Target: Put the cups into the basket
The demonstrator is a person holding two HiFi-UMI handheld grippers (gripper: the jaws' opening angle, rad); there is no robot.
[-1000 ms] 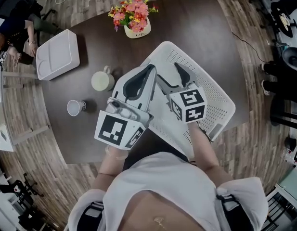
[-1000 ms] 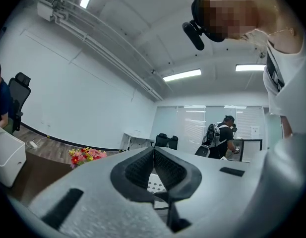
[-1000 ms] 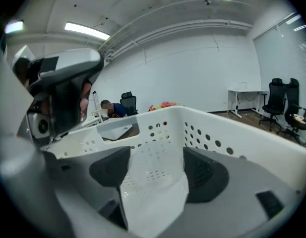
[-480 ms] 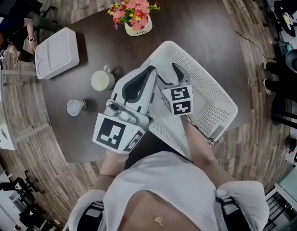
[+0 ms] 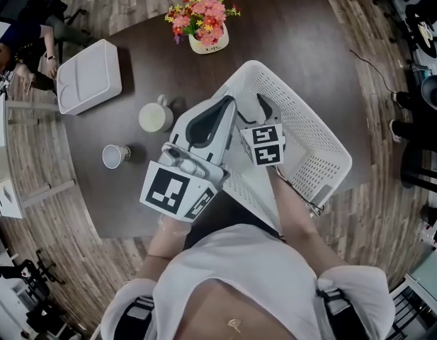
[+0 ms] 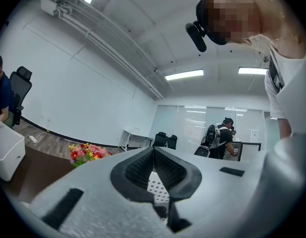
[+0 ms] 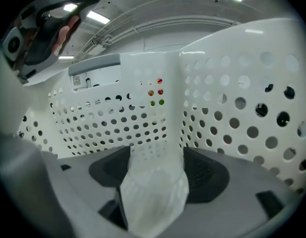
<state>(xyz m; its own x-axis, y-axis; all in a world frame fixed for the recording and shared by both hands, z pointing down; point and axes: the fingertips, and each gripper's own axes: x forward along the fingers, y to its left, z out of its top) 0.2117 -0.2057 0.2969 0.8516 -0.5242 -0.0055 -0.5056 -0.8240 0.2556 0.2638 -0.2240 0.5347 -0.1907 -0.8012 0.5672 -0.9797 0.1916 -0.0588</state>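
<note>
Low in the head view, nearest the wearer, the left gripper (image 6: pixel 153 151) is held level with its jaws together and nothing between them. Just right of it the right gripper (image 7: pixel 155 155) slants down into the white perforated basket (image 7: pixel 242 113), its jaws clamped on a clear plastic cup (image 7: pixel 152 98) that sits inside the basket walls; whether its base touches the floor I cannot tell. This looks like the placing step. The next move probably calls for settling the cup on the basket floor, parting the jaws and drawing out without tipping it. No other cup shows in the basket, though the grippers hide part of it. Farther left on the dark counter (image 5: pixel 310 41) wait a pale mug (image 5: pixel 156 117) and an empty-looking paper cup (image 5: pixel 114 156). Beyond them are a bare white tray (image 5: pixel 87 76) at upper left and a flowerpot (image 5: pixel 204 23) at the top.
</note>
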